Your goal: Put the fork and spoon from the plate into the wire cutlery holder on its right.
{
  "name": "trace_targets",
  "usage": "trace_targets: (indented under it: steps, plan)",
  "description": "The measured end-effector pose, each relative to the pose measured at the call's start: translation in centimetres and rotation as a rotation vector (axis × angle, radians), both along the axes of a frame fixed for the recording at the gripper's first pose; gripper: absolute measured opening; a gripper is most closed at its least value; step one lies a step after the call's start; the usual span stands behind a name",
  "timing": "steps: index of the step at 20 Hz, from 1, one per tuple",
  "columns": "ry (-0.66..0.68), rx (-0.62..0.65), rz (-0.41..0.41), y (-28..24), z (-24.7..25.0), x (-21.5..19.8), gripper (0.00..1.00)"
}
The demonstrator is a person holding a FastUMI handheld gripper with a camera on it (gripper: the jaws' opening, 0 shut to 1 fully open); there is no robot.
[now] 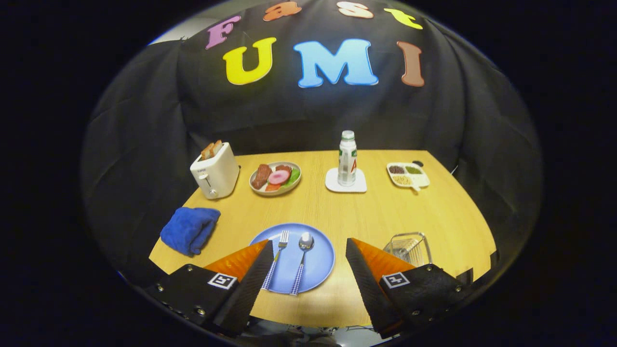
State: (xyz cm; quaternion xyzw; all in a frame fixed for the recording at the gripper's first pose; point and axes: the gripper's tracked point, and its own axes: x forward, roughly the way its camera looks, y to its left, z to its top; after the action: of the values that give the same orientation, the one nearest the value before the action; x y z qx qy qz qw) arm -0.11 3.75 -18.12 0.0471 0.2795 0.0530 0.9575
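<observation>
**Fork and spoon wait on the plate, fingers spread above them**

From the gripper view, the gripper [308, 270] hangs over the near edge of the bench [385, 212] with its fingers wide apart and nothing between them but air. The blue plate [320, 250] lies just ahead, partly framed by the two fingers. On the plate rest the fork [277, 258] and, just to its right, the spoon [302, 260], side by side and not touching, their heads pointing away from the gripper and their checked handles toward it. The wire cutlery holder [409, 246] stands on the bench to the right of the plate, just beyond the right finger, with its contents too hard to read through the wires.

Both pieces look thin, stiff and light, and the metal heads are likely slippery. I would judge the patterned handles the better place to pinch, about mid-handle, one piece at a time. Lying flat on a smooth plate, each may slide or pivot as the fingers close.
</observation>
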Motion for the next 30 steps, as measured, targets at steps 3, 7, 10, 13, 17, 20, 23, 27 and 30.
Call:
trace_targets:
  steps: [3, 7, 10, 13, 17, 20, 23, 27, 30]
  plan:
    - [0.134, 0.055, -0.011, 0.6, -4.1, 0.1, 0.92]
    - [0.208, 0.061, 0.001, 2.0, -6.8, 1.1, 0.87]
    - [0.257, 0.014, 0.017, 2.5, -8.9, 1.9, 0.85]
    - [0.314, -0.011, 0.013, 3.1, -10.8, 2.9, 0.83]
    - [0.399, -0.072, -0.008, 2.8, -12.9, 3.5, 0.69]
    - [0.467, -0.120, -0.011, 2.7, -14.7, 3.4, 0.59]
    - [0.535, -0.154, -0.003, 2.0, -15.0, 2.3, 0.24]
    - [0.592, -0.203, 0.076, 2.0, -15.4, 1.7, 0.24]
    - [0.603, -0.183, 0.116, 1.7, -14.9, 1.4, 0.08]
